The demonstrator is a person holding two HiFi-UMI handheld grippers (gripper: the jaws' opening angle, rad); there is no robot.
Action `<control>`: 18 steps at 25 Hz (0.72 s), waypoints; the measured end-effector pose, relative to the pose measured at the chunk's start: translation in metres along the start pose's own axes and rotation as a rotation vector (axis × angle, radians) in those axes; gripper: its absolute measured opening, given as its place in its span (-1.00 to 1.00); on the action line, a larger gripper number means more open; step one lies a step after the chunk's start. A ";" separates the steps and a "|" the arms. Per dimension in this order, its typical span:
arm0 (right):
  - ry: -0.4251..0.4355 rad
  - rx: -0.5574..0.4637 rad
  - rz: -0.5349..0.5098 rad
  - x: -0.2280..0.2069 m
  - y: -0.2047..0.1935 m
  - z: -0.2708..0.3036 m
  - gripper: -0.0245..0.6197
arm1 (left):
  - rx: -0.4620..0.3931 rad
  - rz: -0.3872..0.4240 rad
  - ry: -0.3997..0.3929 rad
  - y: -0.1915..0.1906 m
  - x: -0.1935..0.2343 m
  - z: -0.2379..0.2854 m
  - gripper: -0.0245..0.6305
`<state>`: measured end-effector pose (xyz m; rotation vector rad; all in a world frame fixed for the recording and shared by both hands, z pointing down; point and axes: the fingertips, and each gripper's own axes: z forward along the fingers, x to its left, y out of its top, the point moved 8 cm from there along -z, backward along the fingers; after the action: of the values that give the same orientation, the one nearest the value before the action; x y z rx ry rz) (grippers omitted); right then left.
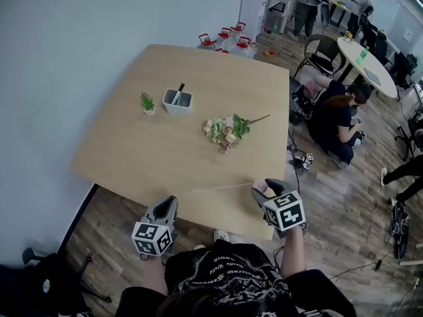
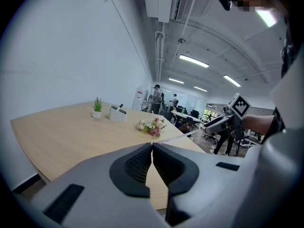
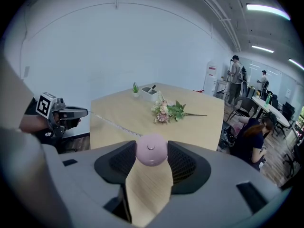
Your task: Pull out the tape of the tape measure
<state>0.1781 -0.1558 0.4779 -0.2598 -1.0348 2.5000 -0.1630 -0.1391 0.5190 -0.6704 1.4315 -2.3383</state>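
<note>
Pink and round, the tape measure (image 3: 151,150) sits gripped between the two dark ribbed pads of the right hand-held gripper (image 1: 260,190), its flat face turned toward that gripper's camera. The jaws stand well apart, closed on the case from both sides, above the near edge of the pale wooden counter (image 1: 125,154).

A thin length of tape (image 1: 221,188) runs out of the case and stretches low over the counter's near edge toward the left hand-held gripper (image 2: 152,147). That gripper's jaws are pressed together, and the tape's far end meets their tips; it is pinched there, as far as the thin strip can be made out. The two grippers are held well apart, one at each side of the person's body, with the tape drawn taut between them.

Farther back on the counter lie a bouquet of pale flowers (image 1: 227,131) with its stem pointing right, a white holder (image 1: 178,102) with a dark pen in it, and just to its left a small potted plant (image 1: 147,102). A person (image 1: 338,121) sits on the wooden floor beside the counter's right side.
</note>
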 end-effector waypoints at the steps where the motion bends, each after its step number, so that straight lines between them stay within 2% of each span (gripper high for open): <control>1: 0.001 0.000 0.003 0.000 0.000 0.000 -0.22 | 0.003 0.002 0.008 -0.001 0.001 0.000 -0.88; 5: 0.004 0.000 0.013 0.001 0.000 0.002 -0.22 | 0.010 0.008 0.042 -0.001 0.005 0.007 -0.88; 10: 0.039 0.009 0.016 0.009 0.001 0.017 -0.22 | 0.052 -0.005 0.159 0.001 0.023 0.022 -0.88; 12: 0.057 0.018 0.028 0.014 -0.001 0.026 -0.22 | 0.111 -0.003 0.213 0.000 0.032 0.030 -0.88; 14: 0.068 0.029 0.039 0.019 -0.002 0.035 -0.22 | 0.187 0.044 0.264 -0.002 0.037 0.039 -0.88; 16: 0.073 0.046 0.052 0.023 -0.006 0.042 -0.22 | 0.242 0.077 0.289 -0.004 0.041 0.046 -0.88; 18: 0.074 0.064 0.057 0.027 -0.010 0.050 -0.22 | 0.275 0.071 0.298 -0.005 0.048 0.054 -0.88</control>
<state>0.1409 -0.1692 0.5199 -0.3647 -0.9286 2.5485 -0.1741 -0.2010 0.5556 -0.1998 1.1836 -2.5911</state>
